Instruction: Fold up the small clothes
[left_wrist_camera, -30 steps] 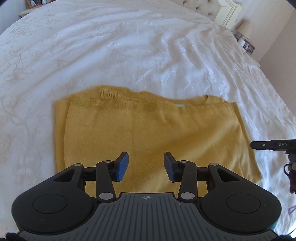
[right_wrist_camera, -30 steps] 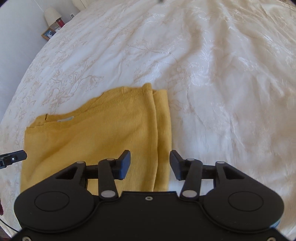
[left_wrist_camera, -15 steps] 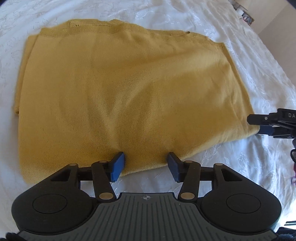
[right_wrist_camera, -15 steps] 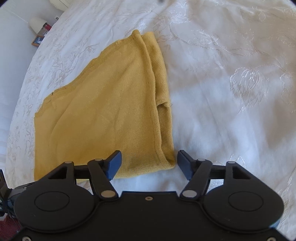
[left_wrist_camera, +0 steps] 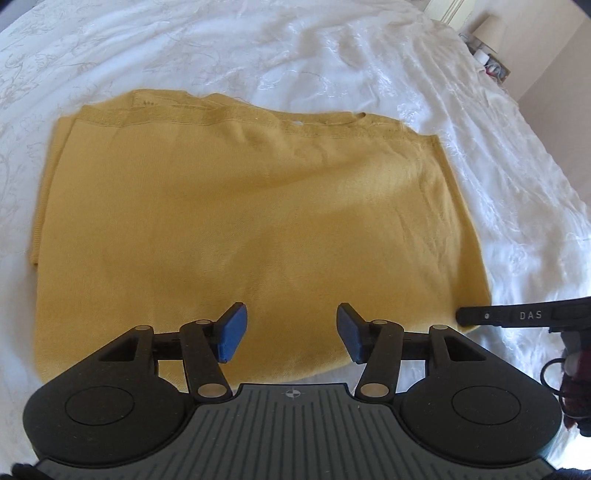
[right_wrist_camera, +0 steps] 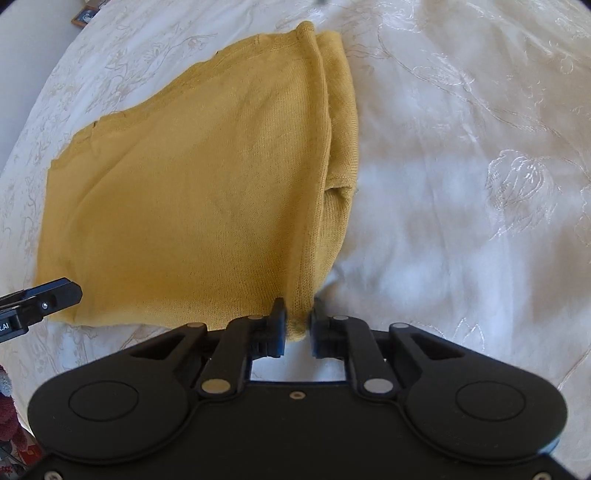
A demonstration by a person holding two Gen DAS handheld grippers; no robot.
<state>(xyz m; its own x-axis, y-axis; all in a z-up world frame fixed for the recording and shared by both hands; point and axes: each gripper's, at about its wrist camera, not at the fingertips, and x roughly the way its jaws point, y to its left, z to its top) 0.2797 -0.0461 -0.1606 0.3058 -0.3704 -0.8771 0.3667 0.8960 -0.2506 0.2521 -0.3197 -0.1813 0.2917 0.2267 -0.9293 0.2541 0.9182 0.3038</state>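
Lying flat on a white embroidered bedspread (left_wrist_camera: 332, 55), a mustard-yellow knitted garment (left_wrist_camera: 240, 229) fills the middle of the left wrist view, already folded into a rough rectangle with its ribbed edge along the far side. At its left side a narrow folded layer shows along the edge. The left claw (left_wrist_camera: 290, 330) hangs over the garment's near edge with its blue pads (left_wrist_camera: 232, 328) standing moderately wide and opening further; knit lies beneath the gap, but neither pad presses on it. Further right, the black tip of the right claw (left_wrist_camera: 480, 316) reaches in at the garment's near right corner. At the far right, past the bed, a small lamp (left_wrist_camera: 493, 27) stands among a few small objects beside a beige wall. In the right wrist view the garment (right_wrist_camera: 192, 184) spreads away to the left, its doubled folded edge running up the middle, and the right claw (right_wrist_camera: 298, 328) has its jaws narrow and closing, with the near corner of that folded edge pinched between the pads. Bare bedspread (right_wrist_camera: 461, 184) lies to the right.
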